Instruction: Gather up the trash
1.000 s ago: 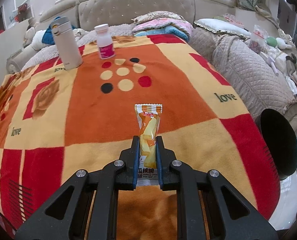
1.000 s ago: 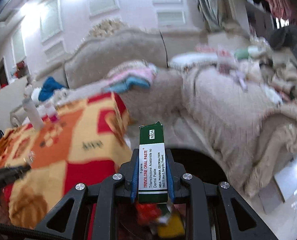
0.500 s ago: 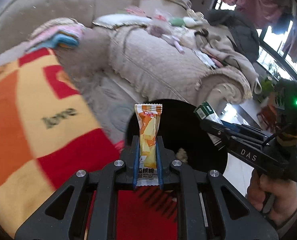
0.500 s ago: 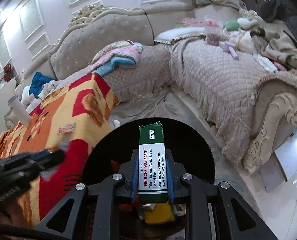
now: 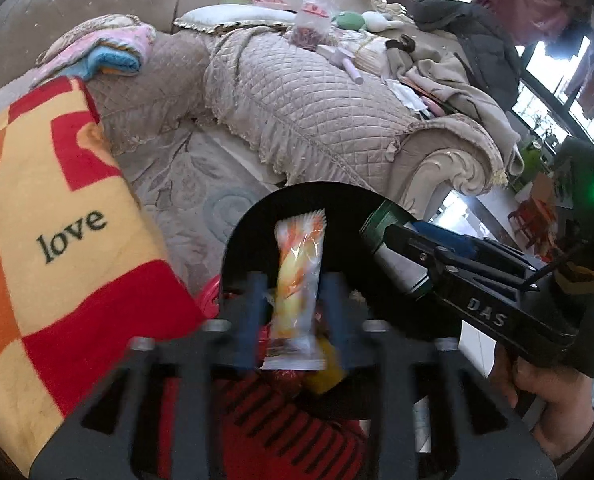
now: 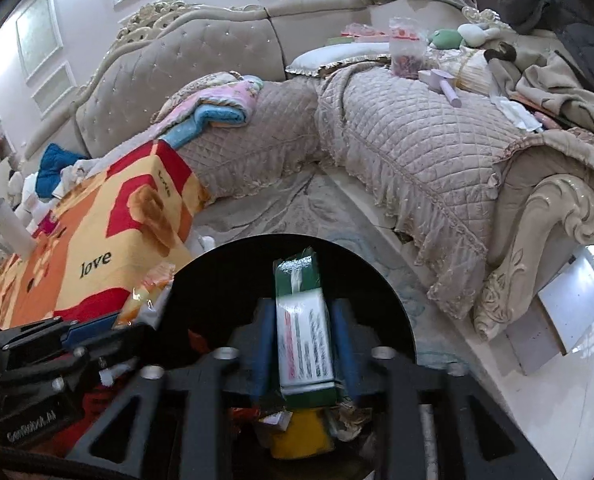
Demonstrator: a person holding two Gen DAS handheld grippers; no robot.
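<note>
My left gripper (image 5: 293, 280) is open over the black round bin (image 5: 253, 232). The orange-and-white snack packet (image 5: 299, 280) hangs loose between its spread fingers, with gaps on both sides. My right gripper (image 6: 303, 308) is also open above the bin (image 6: 225, 264). The green-and-white dental paste box (image 6: 303, 332) sits between its parted fingers, blurred. The right gripper also shows in the left wrist view (image 5: 381, 236), with the green box end (image 5: 377, 224) at its tip. Earlier trash, red and yellow, lies in the bin (image 6: 297, 436).
The table with the orange, yellow and red "love" blanket (image 5: 49, 248) stands left of the bin. A beige quilted sofa (image 5: 317, 108) with clothes and clutter runs behind and to the right. A patterned rug (image 5: 189, 184) covers the floor between them.
Both grippers have opened over the bin. The snack packet and the paste box are loose between the fingers and blurred. The left gripper moved closer over the bin mouth.
</note>
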